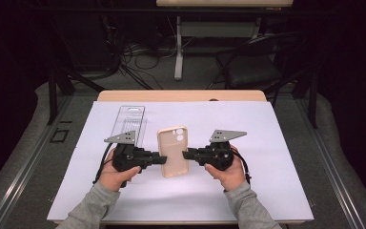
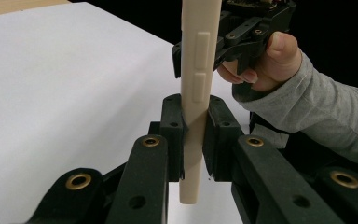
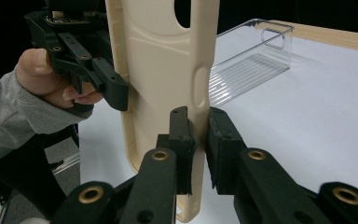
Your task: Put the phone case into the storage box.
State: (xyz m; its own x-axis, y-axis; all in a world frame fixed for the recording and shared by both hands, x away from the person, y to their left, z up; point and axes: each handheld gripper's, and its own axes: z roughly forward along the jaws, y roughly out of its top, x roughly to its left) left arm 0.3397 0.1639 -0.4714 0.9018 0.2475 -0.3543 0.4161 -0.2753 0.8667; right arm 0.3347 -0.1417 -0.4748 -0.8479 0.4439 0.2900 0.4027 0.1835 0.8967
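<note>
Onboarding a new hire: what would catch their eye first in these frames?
The beige phone case, held above the white sheet mid-table, each long edge pinched: left gripper on one, right gripper on the other. Next, the clear plastic box lying on the sheet behind the left gripper.

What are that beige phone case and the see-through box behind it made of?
The phone case looks like matte silicone or soft plastic: a dull, even surface with moulded buttons. The box looks like hard clear plastic, glossy, with ribbed walls showing the table through.
</note>
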